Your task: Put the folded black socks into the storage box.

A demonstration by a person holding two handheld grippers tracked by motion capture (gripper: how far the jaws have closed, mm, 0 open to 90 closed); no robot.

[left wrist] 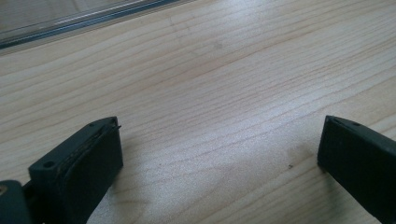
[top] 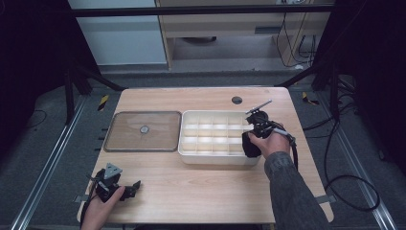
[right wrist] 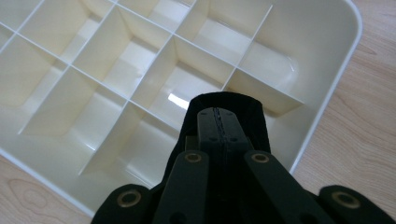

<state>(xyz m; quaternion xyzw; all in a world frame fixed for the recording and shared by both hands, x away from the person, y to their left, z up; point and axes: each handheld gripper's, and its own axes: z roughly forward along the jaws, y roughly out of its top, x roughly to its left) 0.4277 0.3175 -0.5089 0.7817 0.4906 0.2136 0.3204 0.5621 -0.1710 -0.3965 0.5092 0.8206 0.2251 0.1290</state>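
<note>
A white tray point(top: 215, 159) of several empty compartments sits at the table's middle right. My right gripper point(top: 253, 135) hangs over its front right corner, shut on a black soft item point(top: 251, 146). In the right gripper view the black item point(right wrist: 256, 116) wraps around the closed jaws of the right gripper point(right wrist: 217, 114), just above the tray's point(right wrist: 337, 77) corner compartments. My left gripper point(top: 134, 188) rests on the table near the front left edge, open. In the left gripper view the left gripper point(left wrist: 219, 140) has its jaws spread wide over bare wood with nothing between them.
A clear flat lid point(top: 123, 133) with a small round knob point(top: 144, 129) lies left of the tray; the lid's edge point(left wrist: 70, 22) shows in the left gripper view. A dark round hole point(top: 236, 100) is in the tabletop behind the tray. A cable point(top: 335, 187) trails off the right edge.
</note>
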